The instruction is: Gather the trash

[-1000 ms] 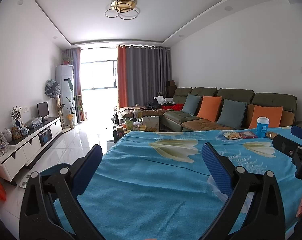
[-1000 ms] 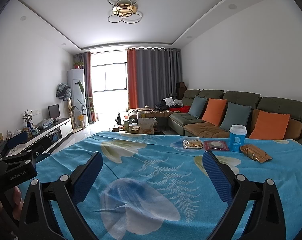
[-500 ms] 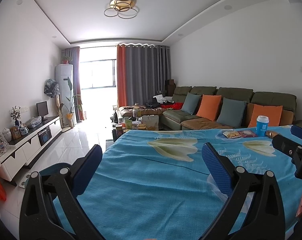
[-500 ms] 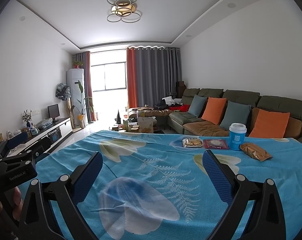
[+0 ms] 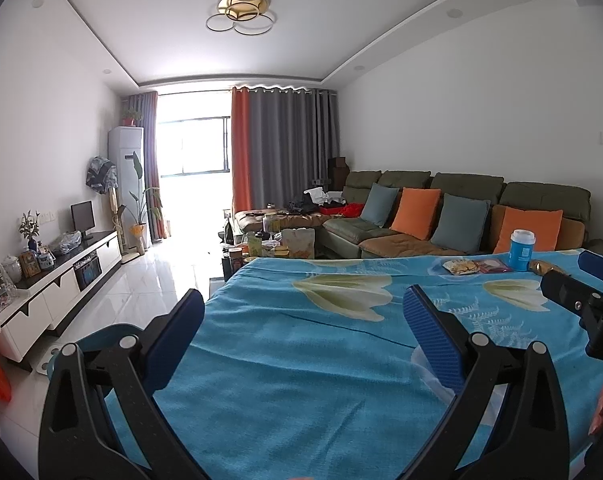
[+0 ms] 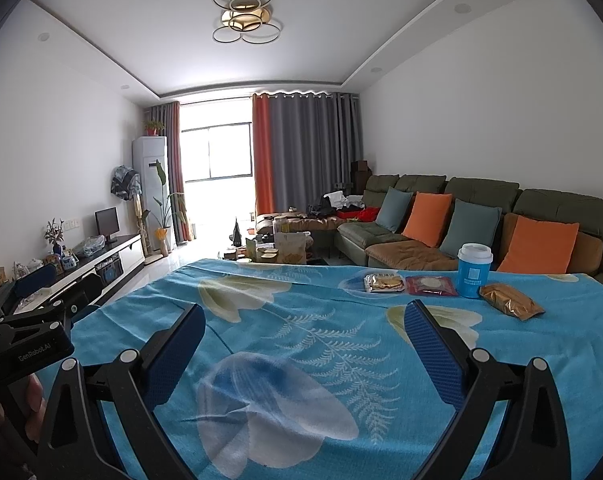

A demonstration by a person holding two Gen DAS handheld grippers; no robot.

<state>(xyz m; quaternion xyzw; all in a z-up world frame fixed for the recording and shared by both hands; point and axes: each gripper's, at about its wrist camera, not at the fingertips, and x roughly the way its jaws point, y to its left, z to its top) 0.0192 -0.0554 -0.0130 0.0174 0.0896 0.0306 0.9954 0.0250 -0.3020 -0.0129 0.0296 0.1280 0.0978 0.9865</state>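
both grippers are held low over a table draped in a blue floral cloth [image 6: 309, 320], each pointing along it toward the sofa side of the room. the right gripper [image 6: 304, 328] has its jaws spread wide with nothing between the blue pads, only bare cloth beneath. the left gripper [image 5: 303, 312] is likewise spread wide and holds nothing; it stands to the left of the right one, which shows at the right edge of the left wrist view. the trash lies ahead of the right gripper and off to its right, well apart from the fingertips, in a loose row near the far edge of the cloth. from left to right in that row: a clear packet of biscuits [image 6: 384, 283], a red flat wrapper [image 6: 431, 285] just beside it and seemingly touching, a blue paper cup with a white lid [image 6: 474, 271] standing upright just beside the wrapper, and a crumpled gold foil packet [image 6: 510, 301] lying flat to the right of the cup and slightly nearer the gripper. from the left gripper the same items sit far ahead and well to the right, the cup [image 5: 522, 250] upright among them. behind the table runs a green sofa [image 6: 481, 216] with orange and grey-blue cushions.
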